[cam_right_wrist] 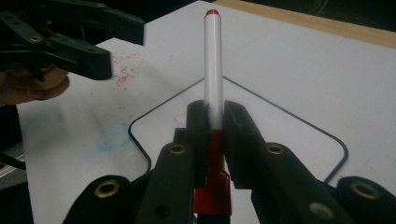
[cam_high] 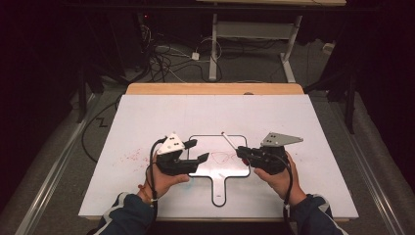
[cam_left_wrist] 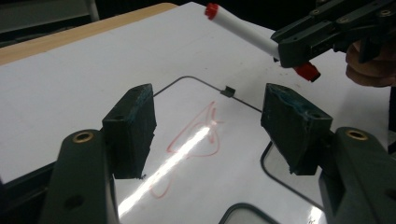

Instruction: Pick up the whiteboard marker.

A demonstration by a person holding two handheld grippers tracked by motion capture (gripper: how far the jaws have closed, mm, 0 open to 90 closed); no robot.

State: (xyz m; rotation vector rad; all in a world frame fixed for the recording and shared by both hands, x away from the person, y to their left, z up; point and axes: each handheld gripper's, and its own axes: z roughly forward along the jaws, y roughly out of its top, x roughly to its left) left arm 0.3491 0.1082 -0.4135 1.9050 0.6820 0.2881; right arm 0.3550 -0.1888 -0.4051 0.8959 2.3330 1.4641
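A small whiteboard with a dark rim and a handle [cam_high: 220, 170] lies flat on the table, a red scribble [cam_high: 222, 157] drawn on it. My right gripper [cam_high: 240, 151] is shut on a white marker [cam_high: 227, 139] with red ends, held just above the board's right side. In the right gripper view the marker [cam_right_wrist: 213, 65] points away between the pads, its red cap end [cam_right_wrist: 212, 186] behind them. My left gripper [cam_high: 199, 150] hovers over the board's left side, open with nothing between its pads. The left gripper view shows the scribble [cam_left_wrist: 196, 135] below the jaws and the marker [cam_left_wrist: 243, 30] beyond.
A large white sheet [cam_high: 147, 117] covers the table, with a strip of wood [cam_high: 215, 88] along the far edge. Red specks [cam_high: 132, 157] mark the sheet left of the board. Beside the board is a blue smudge [cam_right_wrist: 112, 135]. Cables and desk legs [cam_high: 213, 54] lie on the floor beyond.
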